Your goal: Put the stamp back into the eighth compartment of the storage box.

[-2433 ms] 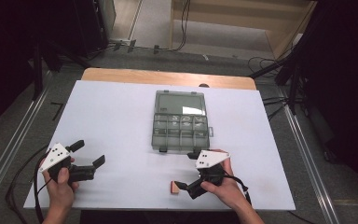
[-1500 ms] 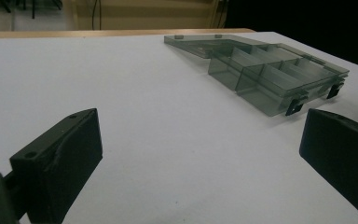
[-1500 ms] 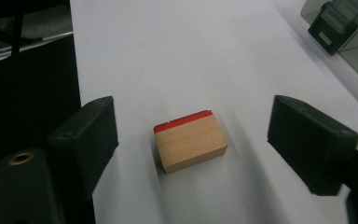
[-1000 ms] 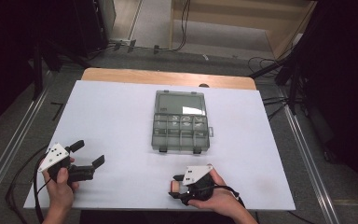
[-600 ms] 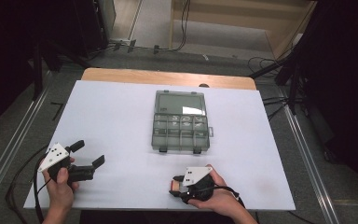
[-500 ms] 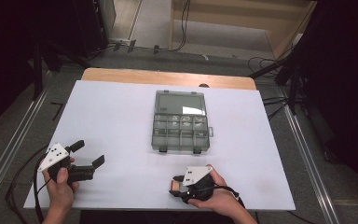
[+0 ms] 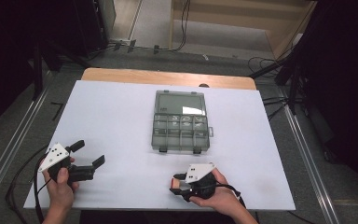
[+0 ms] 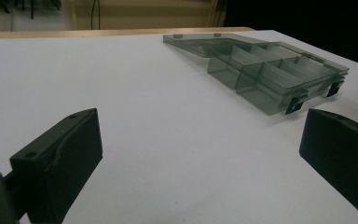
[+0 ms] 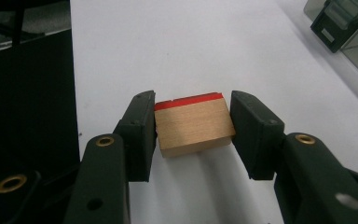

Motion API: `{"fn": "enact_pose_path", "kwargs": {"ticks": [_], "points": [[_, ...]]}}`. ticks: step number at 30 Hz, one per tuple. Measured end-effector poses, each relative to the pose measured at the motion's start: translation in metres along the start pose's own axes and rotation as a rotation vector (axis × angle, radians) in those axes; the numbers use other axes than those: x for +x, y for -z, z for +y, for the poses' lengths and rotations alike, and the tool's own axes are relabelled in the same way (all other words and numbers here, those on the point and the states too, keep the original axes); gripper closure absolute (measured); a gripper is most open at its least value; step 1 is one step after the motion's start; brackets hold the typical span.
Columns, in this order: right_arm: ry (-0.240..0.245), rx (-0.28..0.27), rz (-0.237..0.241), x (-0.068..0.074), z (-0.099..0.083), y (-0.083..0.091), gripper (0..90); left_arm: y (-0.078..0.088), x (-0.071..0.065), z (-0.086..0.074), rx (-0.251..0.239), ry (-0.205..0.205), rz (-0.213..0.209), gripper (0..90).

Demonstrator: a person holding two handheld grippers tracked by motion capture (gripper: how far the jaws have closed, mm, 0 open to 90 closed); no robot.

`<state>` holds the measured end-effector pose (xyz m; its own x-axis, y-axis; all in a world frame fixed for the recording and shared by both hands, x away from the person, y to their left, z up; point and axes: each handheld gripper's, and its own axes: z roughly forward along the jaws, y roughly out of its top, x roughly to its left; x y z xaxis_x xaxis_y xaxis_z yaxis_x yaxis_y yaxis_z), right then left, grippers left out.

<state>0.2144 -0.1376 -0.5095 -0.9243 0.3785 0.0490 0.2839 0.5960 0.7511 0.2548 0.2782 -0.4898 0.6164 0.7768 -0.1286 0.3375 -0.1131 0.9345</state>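
Left gripper (image 7: pixel 87 154) sits at my near-left table (image 7: pixel 121 116) corner, jaws spread wide, nothing between them. Clear compartment box (image 7: pixel 182 122) lies mid-table, lid shut. Right gripper (image 7: pixel 177 184) at the near edge, jaws just closed in, now clamped on both sides of the red-edged wooden block (image 9: pixel 193 122).

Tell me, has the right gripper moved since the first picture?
Yes. The right gripper has slid left along the table's near edge, away from the box, now clamping the block.
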Motion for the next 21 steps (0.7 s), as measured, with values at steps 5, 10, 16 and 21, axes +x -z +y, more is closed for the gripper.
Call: {"fn": "enact_pose_path", "kwargs": {"ticks": [5,10,16,21], "points": [[-0.007,-0.011,0.001,-0.001,0.001,0.003,51.2,0.000,0.000,0.000,0.000,-0.004,0.000,0.0],[-0.022,-0.026,0.003,-0.002,0.003,0.006,51.2,0.000,-0.001,0.000,-0.001,-0.005,-0.001,0.0],[-0.023,-0.031,-0.007,-0.003,0.006,0.009,51.3,-0.001,-0.001,0.000,-0.001,-0.006,0.000,0.0],[-0.035,-0.045,-0.005,-0.005,0.007,0.012,51.3,-0.001,-0.001,0.000,0.001,-0.010,-0.002,0.0]]}}
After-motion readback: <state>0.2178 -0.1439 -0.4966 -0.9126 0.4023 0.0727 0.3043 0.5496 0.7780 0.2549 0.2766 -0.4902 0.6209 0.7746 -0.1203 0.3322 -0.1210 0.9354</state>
